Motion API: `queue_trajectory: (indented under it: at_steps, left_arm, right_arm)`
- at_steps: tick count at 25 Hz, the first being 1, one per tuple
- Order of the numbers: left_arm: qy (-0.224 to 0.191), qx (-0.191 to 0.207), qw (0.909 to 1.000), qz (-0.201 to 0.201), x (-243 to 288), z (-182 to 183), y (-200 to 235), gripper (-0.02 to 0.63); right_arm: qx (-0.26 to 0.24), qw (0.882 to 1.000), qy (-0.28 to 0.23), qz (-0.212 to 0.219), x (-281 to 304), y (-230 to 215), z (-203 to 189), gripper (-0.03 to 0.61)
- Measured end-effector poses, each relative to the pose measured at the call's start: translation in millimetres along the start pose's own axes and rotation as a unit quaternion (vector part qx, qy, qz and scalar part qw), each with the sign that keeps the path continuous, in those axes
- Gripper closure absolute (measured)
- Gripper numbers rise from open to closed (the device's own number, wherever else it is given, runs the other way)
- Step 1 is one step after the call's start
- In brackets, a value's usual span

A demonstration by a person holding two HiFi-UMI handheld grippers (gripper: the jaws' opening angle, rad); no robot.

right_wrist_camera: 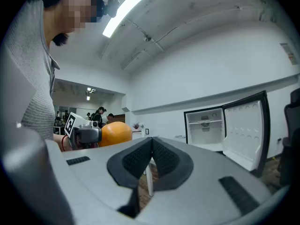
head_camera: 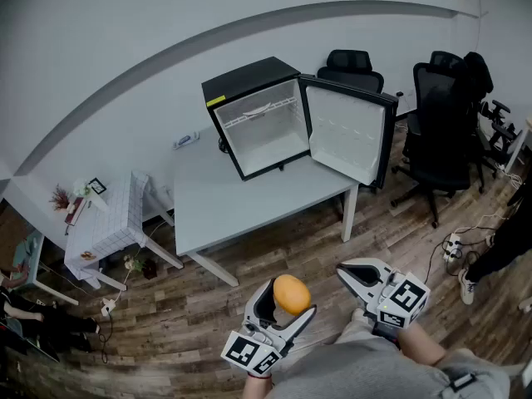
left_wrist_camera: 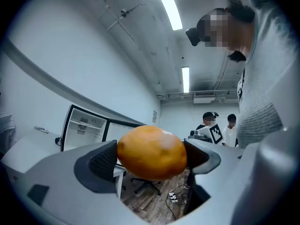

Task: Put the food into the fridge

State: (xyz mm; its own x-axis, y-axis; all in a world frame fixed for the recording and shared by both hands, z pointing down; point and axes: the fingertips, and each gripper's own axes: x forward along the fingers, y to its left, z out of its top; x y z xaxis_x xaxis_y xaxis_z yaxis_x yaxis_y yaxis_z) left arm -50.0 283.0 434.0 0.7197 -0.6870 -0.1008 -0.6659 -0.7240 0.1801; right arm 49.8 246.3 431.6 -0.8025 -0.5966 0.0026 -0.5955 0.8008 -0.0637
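While your left claw (head_camera: 288,299) grips orange (head_camera: 292,292) both sides, well short of open fridge (head_camera: 259,127) on surface (head_camera: 218,202), right claw (right_wrist_camera: 151,151) closed tight, empty. Your forearms (head_camera: 420,349) cut off at head view's lower edge; fridge's rear hidden.

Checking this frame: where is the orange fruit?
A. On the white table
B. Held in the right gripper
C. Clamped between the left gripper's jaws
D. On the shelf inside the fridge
C: the left gripper view shows the orange fruit pressed between both pads of the left gripper, while the right gripper is shut with nothing in it.
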Motion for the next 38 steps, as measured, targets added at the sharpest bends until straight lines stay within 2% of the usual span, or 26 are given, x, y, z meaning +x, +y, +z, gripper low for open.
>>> queue_trajectory:
  at_steps: [16, 23, 31, 38]
  left_arm:
    - [0.004, -0.002, 0.9999, -0.012, 7, -3, -11, 0.155]
    - [0.006, 0.001, 0.9999, -0.012, 9, -6, -13, 0.155]
    - [0.009, 0.000, 0.9999, -0.011, 6, -7, -10, 0.155]
    - [0.008, 0.001, 0.9998, -0.020, 11, -5, -9, 0.155]
  right_arm:
    - [-0.004, 1.000, -0.003, -0.009, -12, -4, 0, 0.566]
    - [-0.023, 1.000, -0.002, -0.001, -10, 1, -2, 0.563]
    - [-0.005, 1.000, 0.001, 0.019, -5, 8, -8, 0.563]
    - [-0.016, 1.000, 0.007, 0.017, -3, 8, -8, 0.563]
